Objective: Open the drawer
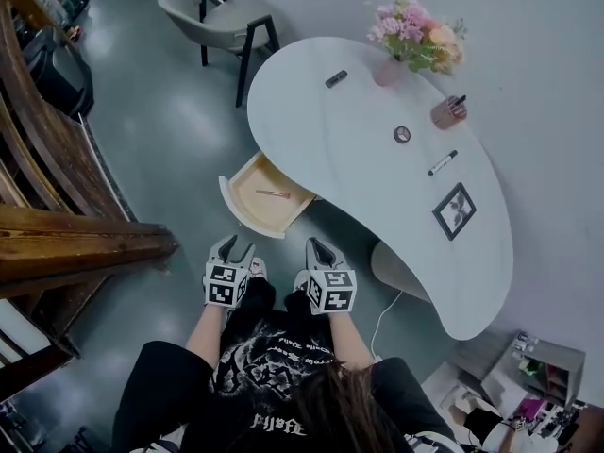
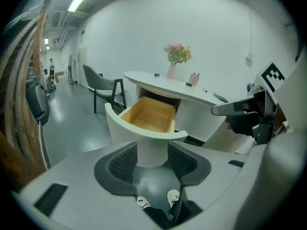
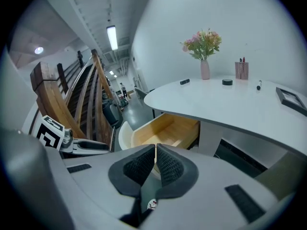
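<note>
Drawer (image 1: pixel 267 194): stands pulled out from under the near edge of the white curved worktop (image 1: pixel 377 187), toward the worktop's left end. The light wood interior is exposed and the curved white front faces the person. A thin pink item (image 1: pixel 273 193) lies on the drawer bottom; its kind cannot be made out.

Left gripper (image 1: pixel 231 245): held in front of the person's body, off the worktop and short of the drawer front, not touching it. Jaws wide apart with nothing between them; its own view looks through the gap at the drawer front.

Right gripper (image 1: pixel 319 248): beside the left one, likewise clear of the worktop's edge and the drawer. Jaws pressed together, nothing gripped.

On the worktop:
- A vase of flowers (image 1: pixel 389 72) at the far edge.
- A pen cup (image 1: pixel 448 113) just right of the vase.
- A round dark disc (image 1: pixel 402 134) near mid-surface.
- A marker (image 1: pixel 442 162) right of the disc.
- A picture frame (image 1: pixel 454 210) lying flat toward the right end.

A chair (image 1: pixel 222 17) stands on the floor beyond the worktop's left end.
</note>
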Demonstrator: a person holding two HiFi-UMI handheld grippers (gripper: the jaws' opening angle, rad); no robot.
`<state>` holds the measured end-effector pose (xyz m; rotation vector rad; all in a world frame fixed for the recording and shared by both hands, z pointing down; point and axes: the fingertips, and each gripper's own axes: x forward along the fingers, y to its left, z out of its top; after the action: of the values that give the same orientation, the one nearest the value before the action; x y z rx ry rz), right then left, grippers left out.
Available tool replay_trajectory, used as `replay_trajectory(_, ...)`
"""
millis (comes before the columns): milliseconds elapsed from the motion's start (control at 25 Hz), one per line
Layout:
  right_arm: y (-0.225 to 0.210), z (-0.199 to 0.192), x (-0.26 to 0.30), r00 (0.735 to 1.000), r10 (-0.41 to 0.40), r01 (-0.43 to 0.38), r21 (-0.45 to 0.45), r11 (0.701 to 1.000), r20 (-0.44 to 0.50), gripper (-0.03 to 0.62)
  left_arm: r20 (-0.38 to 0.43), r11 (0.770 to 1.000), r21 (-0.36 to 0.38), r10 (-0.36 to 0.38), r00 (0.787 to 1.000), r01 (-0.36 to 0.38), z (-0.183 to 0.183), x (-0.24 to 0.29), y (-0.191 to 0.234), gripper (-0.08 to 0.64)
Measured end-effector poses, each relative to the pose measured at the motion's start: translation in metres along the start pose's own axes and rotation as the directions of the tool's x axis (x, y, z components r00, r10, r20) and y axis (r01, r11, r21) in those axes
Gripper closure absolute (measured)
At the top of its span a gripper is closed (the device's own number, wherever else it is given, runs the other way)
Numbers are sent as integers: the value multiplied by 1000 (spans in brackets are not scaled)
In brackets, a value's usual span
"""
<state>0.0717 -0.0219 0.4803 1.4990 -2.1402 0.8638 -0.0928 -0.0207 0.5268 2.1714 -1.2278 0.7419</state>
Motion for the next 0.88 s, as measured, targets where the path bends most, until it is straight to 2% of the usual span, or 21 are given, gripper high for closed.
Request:
replay_trajectory(240,14,22,-3,999,3,-2,-23,1000,45,565,63,997,59,-57,996,53,29,-16,-3,354)
replay_trajectory(520,29,45,-5,994,-34,38,-37,999,108,565,126,988,117,-111,986,97,63,-27,0,354)
replay_trajectory(880,34,65,-12,979,-83,89,-27,996,185,565,164,971,170,-193,967,165,79,-33,-12,363)
